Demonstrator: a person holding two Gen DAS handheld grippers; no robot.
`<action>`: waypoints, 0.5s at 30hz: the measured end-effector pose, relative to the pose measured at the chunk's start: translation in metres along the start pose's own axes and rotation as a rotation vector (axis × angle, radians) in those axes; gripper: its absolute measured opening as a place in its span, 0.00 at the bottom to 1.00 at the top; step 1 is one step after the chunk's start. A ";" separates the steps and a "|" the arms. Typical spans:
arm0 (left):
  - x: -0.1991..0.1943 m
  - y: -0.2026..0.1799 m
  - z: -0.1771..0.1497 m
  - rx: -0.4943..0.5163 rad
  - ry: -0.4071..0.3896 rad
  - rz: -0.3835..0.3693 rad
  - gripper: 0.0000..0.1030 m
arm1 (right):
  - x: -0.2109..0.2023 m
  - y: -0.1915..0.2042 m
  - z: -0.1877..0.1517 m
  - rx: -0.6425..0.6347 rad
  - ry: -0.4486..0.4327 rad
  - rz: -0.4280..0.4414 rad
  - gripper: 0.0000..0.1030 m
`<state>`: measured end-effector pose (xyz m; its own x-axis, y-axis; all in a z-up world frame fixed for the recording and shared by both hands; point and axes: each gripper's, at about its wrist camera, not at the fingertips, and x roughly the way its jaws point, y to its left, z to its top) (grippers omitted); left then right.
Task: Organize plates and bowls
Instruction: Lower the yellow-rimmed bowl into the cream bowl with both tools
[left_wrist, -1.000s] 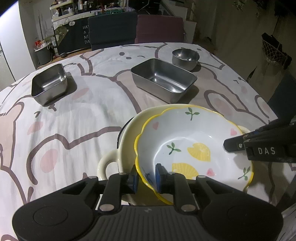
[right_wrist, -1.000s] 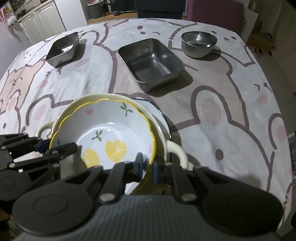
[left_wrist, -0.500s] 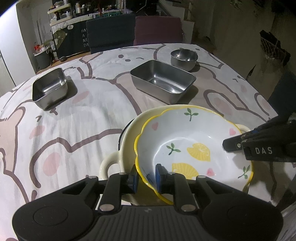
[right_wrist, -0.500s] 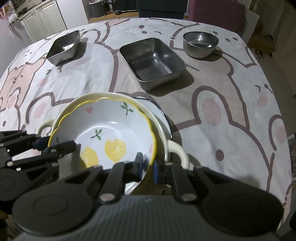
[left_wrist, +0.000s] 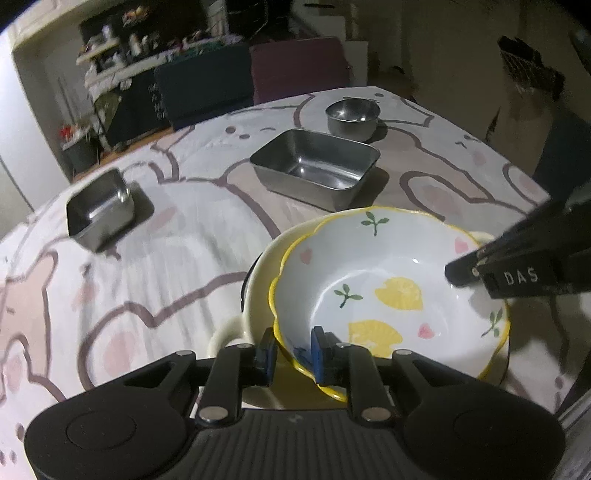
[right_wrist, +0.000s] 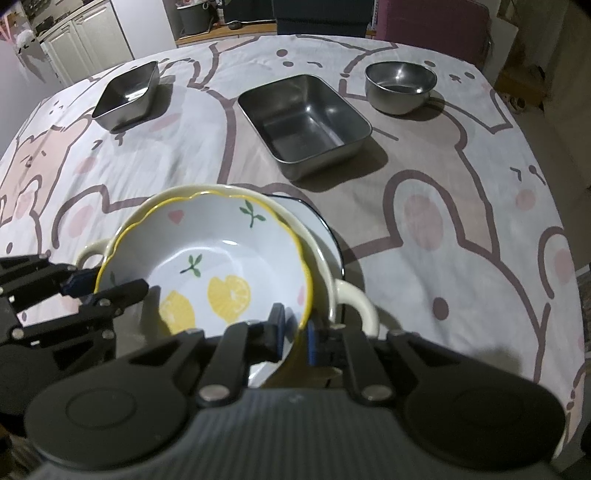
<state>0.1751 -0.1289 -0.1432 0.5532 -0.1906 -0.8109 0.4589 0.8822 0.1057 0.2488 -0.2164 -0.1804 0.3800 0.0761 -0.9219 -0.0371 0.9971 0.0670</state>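
Note:
A white bowl with lemon prints and a yellow scalloped rim (left_wrist: 391, 288) (right_wrist: 207, 266) sits nested in a cream two-handled bowl (left_wrist: 258, 295) (right_wrist: 351, 295), which rests on a dark-rimmed white plate (right_wrist: 321, 236). My left gripper (left_wrist: 291, 350) is shut on the lemon bowl's near rim. My right gripper (right_wrist: 293, 332) is shut on the opposite rim; it shows at the right of the left wrist view (left_wrist: 517, 273). The stack seems lifted slightly off the table.
On the bear-print tablecloth (right_wrist: 461, 184) stand a large steel rectangular tray (left_wrist: 317, 166) (right_wrist: 306, 122), a small steel square container (left_wrist: 99, 210) (right_wrist: 129, 92) and a round steel bowl (left_wrist: 352, 114) (right_wrist: 400, 86). Chairs (left_wrist: 258, 74) stand beyond the far edge.
Both grippers keep their hold on the lemon bowl. The view has tilted and risen a little, so the stack appears to lift toward me.

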 end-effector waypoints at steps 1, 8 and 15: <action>0.000 -0.001 0.000 0.006 -0.002 0.002 0.20 | -0.001 0.001 0.000 -0.013 -0.005 -0.007 0.14; -0.001 -0.001 -0.001 0.056 -0.014 0.020 0.15 | -0.003 0.003 0.000 -0.043 -0.013 -0.024 0.13; -0.002 0.008 0.002 0.002 -0.010 -0.009 0.15 | 0.002 -0.004 -0.001 0.008 0.022 0.023 0.12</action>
<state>0.1786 -0.1226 -0.1400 0.5563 -0.2030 -0.8058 0.4653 0.8795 0.0998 0.2486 -0.2198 -0.1825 0.3589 0.0991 -0.9281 -0.0382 0.9951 0.0914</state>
